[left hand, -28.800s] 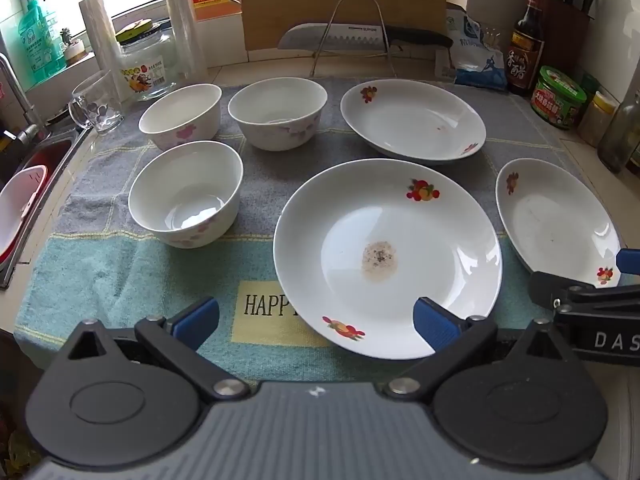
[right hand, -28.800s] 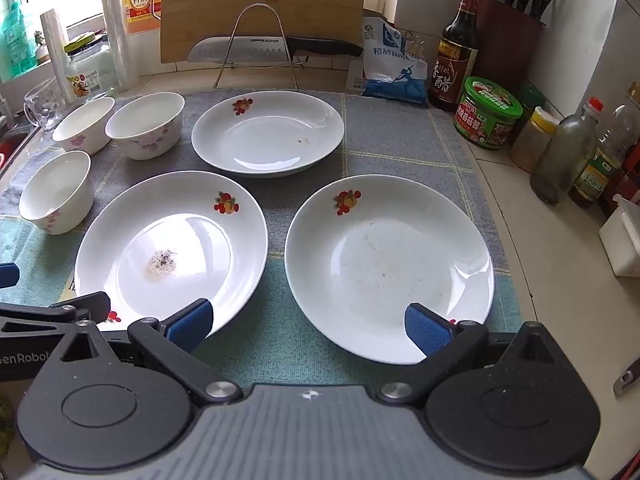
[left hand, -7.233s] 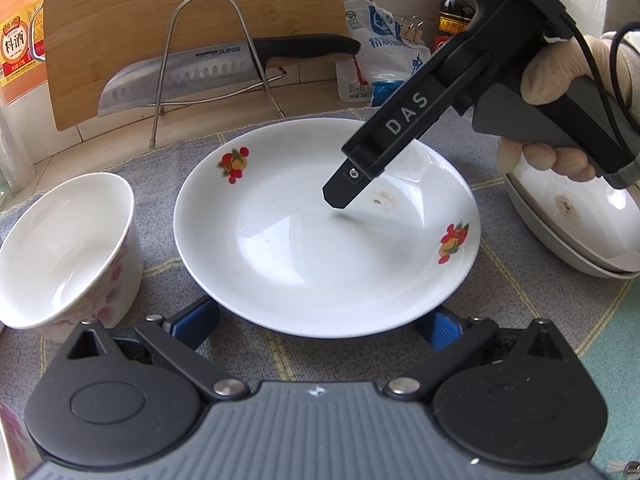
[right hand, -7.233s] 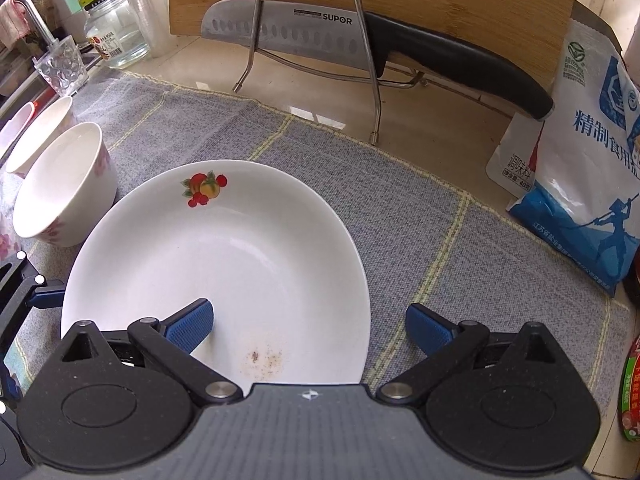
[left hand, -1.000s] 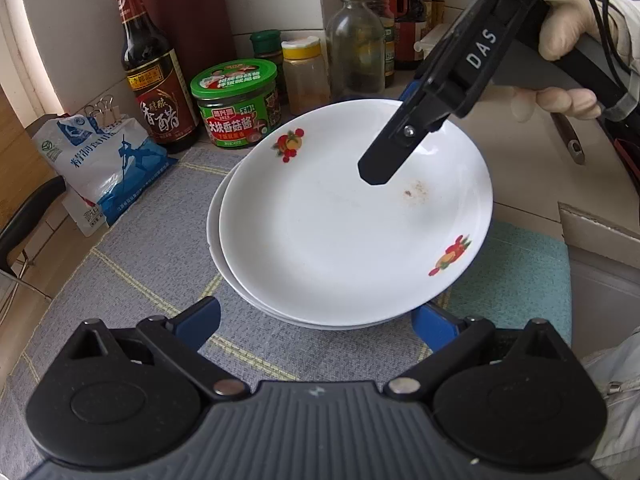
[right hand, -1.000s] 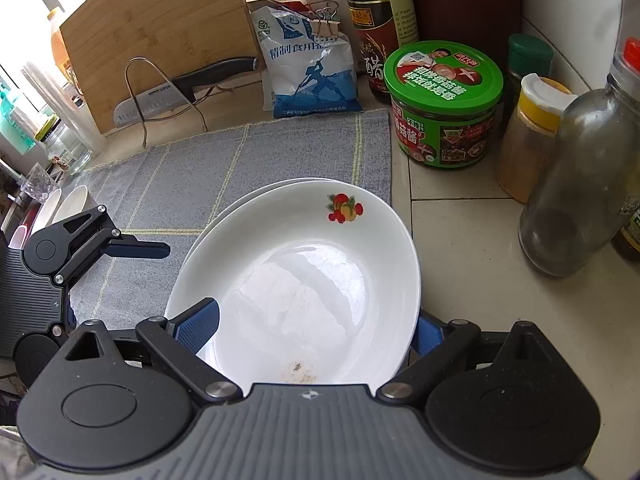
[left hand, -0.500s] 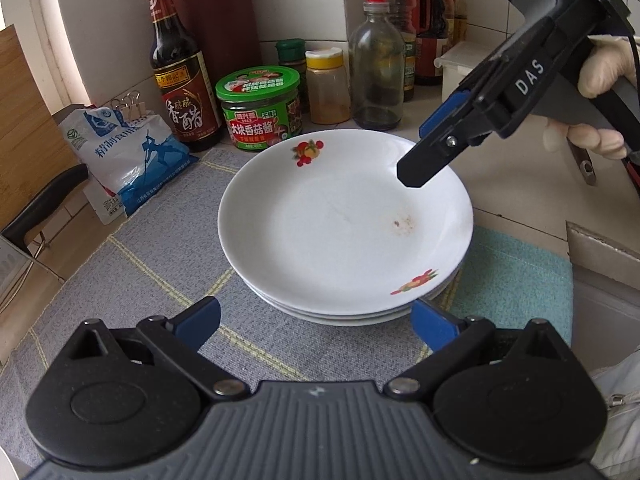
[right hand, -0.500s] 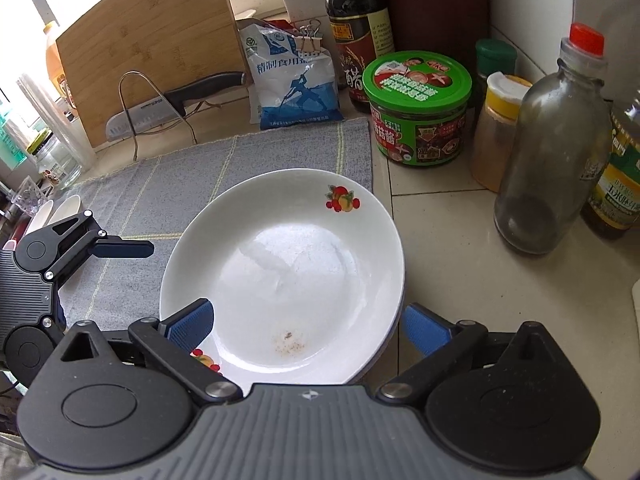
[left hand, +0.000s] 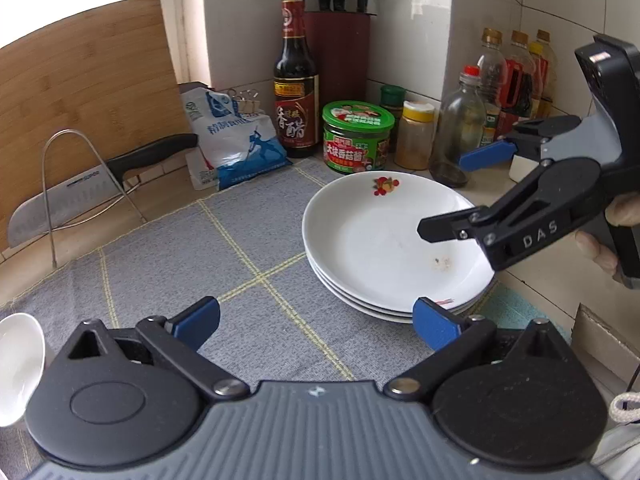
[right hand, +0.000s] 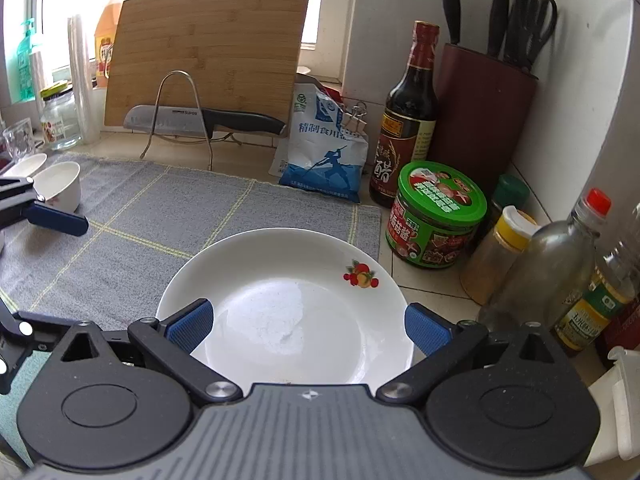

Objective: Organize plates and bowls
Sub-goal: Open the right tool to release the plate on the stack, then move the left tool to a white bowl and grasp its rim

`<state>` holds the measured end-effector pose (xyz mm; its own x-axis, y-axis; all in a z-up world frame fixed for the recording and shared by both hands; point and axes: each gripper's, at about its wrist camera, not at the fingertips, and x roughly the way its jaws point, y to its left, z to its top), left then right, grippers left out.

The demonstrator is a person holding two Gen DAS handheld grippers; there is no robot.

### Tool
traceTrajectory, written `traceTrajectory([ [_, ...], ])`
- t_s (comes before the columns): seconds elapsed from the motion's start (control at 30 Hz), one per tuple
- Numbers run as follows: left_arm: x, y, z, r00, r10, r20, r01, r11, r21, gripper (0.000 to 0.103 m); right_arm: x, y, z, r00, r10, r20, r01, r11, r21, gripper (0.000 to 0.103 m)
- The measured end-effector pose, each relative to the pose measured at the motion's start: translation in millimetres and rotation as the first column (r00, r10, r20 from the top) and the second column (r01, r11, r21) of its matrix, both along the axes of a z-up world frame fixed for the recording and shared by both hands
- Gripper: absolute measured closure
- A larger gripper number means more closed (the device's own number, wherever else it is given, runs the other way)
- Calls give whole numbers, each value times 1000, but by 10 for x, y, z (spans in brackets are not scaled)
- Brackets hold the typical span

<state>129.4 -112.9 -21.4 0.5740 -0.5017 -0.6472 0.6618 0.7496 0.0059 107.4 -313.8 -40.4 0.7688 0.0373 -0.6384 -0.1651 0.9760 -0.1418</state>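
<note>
Three white plates with fruit prints sit stacked (left hand: 380, 240) at the right end of the grey mat (left hand: 180, 264), next to the condiment jars. The top plate (right hand: 288, 304) fills the right wrist view. My right gripper (right hand: 306, 326) is open and empty, just above the near side of the stack; it also shows in the left wrist view (left hand: 452, 196). My left gripper (left hand: 316, 320) is open and empty, left of the stack. Two white bowls (right hand: 56, 184) stand at the far left of the mat; one bowl's rim (left hand: 16, 360) shows at the left wrist view's edge.
A green-lidded jar (right hand: 436, 216), a vinegar bottle (right hand: 408, 120), a salt bag (right hand: 324, 160), spice bottles (right hand: 552, 268) and a knife block (right hand: 480, 120) crowd the back right. A knife on a wire rack (right hand: 192, 120) and a cutting board (right hand: 208, 52) stand behind the mat.
The top plate has been set down on the stack and released. Both grippers have pulled back from it, and the left one has swung leftward.
</note>
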Motion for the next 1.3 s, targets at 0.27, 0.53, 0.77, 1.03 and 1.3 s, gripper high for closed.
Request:
traceTrajectory([
  [0.27, -136, 424, 7, 999, 31, 34, -32, 999, 25, 1, -83, 589, -51, 999, 40, 7, -40, 999, -35, 0],
  [0.53, -311, 1094, 72, 997, 68, 36, -69, 997, 17, 1, -152, 1272, -81, 997, 72, -13, -71, 997, 38, 0],
  [0.77, -389, 1667, 69, 991, 129, 23, -129, 991, 27, 1, -175, 1872, -200, 988, 147, -50, -145, 988, 46, 0],
  [1.03, -412, 2156, 64, 989, 146, 18, -147, 988, 47, 1, -229, 2371, -303, 971, 225, -80, -222, 974, 48, 0],
  [1.3, -269, 2602, 93, 989, 144, 45, -149, 981, 126, 1, -263, 2835, -386, 934, 350, -74, -346, 936, 60, 0],
])
